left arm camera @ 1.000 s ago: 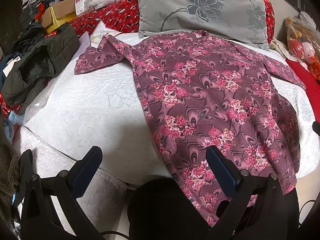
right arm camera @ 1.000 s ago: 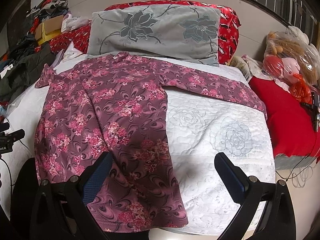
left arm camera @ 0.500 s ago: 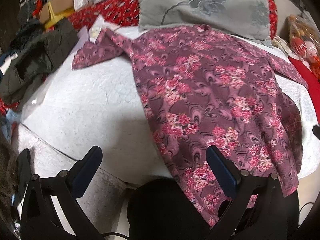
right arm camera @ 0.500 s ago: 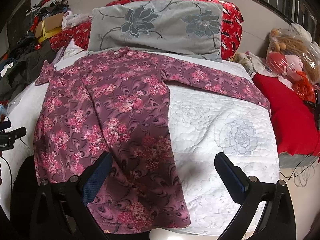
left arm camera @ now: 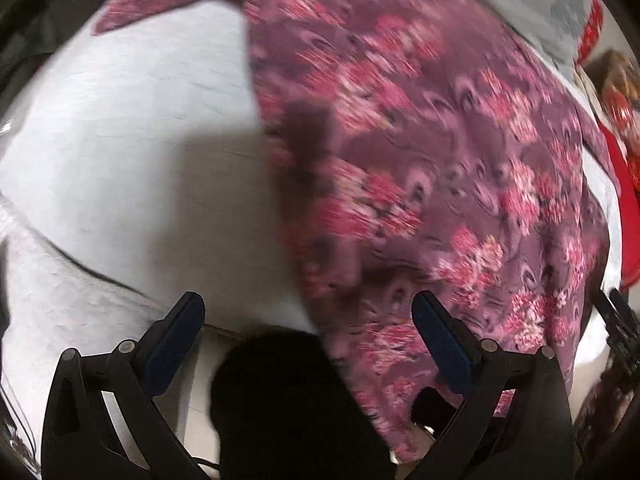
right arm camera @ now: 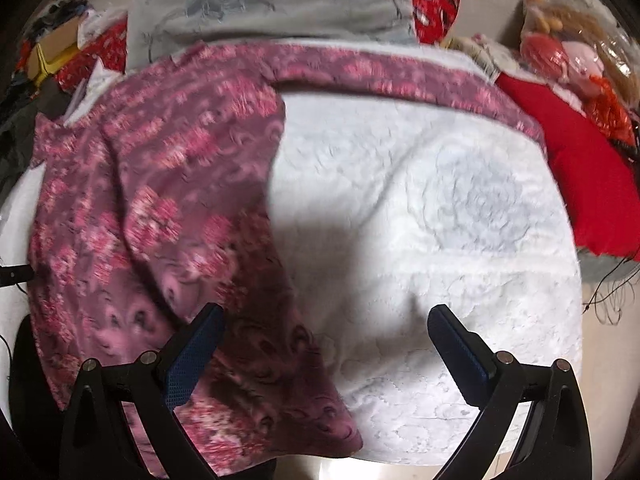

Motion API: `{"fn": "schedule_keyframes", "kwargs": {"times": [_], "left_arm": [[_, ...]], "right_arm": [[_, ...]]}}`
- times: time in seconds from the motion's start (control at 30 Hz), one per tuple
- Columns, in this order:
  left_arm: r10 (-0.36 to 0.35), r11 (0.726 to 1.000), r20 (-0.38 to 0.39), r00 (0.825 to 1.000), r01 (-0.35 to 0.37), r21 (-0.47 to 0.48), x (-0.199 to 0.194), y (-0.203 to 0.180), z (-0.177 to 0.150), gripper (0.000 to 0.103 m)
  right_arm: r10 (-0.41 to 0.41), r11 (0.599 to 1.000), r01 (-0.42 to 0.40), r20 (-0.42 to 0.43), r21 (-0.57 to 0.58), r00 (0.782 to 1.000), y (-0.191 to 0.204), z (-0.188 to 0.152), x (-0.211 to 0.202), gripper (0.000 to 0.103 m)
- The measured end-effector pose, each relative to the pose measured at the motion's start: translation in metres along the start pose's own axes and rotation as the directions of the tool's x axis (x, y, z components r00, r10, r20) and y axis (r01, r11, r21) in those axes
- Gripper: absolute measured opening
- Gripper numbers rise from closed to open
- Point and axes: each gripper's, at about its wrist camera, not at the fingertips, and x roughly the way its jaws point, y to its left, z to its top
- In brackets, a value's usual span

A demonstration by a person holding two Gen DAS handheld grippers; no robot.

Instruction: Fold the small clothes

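A purple long-sleeved top with pink flowers lies spread flat on the white quilted bed, both sleeves stretched out sideways. Its hem hangs over the near edge of the bed. My left gripper is open, low over the near edge, with the top's left side seam and hem between and just beyond its fingers. In the right wrist view the same top fills the left half. My right gripper is open above the top's right hem edge and bare quilt. Both views are motion-blurred.
A grey flowered pillow lies at the head of the bed against red bedding. A red cushion and bagged toys sit at the right. A dark round object stands below the bed edge. Dark clothes are piled left.
Both grippers have moved forward and down toward the top's hem; the garment looms much larger and blurred. The top itself has not shifted, and both grippers stay open.
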Motion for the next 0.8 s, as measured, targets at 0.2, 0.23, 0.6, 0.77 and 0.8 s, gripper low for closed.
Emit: {"fn": "schedule_keyframes", "kwargs": {"times": [0.2,0.23,0.6,0.77,0.8], "left_arm": [[-0.102,0.994,-0.145,0.984,0.106,0.018,0.02,-0.02,-0.002,0.005],[-0.125,0.992,-0.136,0.983,0.128,0.012,0.012,-0.018,-0.002,0.003],[-0.335,0.933,0.102,0.937,0.345,-0.101,-0.14,0.063,-0.009,0.002],[-0.215,0.964,-0.014,0.976,0.21,-0.163,-0.085,0.076,-0.01,0.003],[-0.178,0.97,-0.063,0.982,0.165,-0.178,-0.067,0.078,-0.015,0.003]], "right_arm": [[0.015,0.984,-0.01,0.031,-0.179,0.999,0.02,-0.011,-0.003,0.031],[0.04,0.984,-0.035,0.028,-0.176,0.999,0.018,-0.01,-0.009,0.003],[0.458,0.87,-0.487,0.241,0.075,0.856,-0.032,0.009,-0.129,0.003],[0.382,0.889,-0.399,0.116,0.225,0.917,-0.047,-0.015,-0.07,0.003],[0.368,0.893,-0.375,0.077,0.25,0.927,-0.049,-0.019,-0.056,0.003]]}}
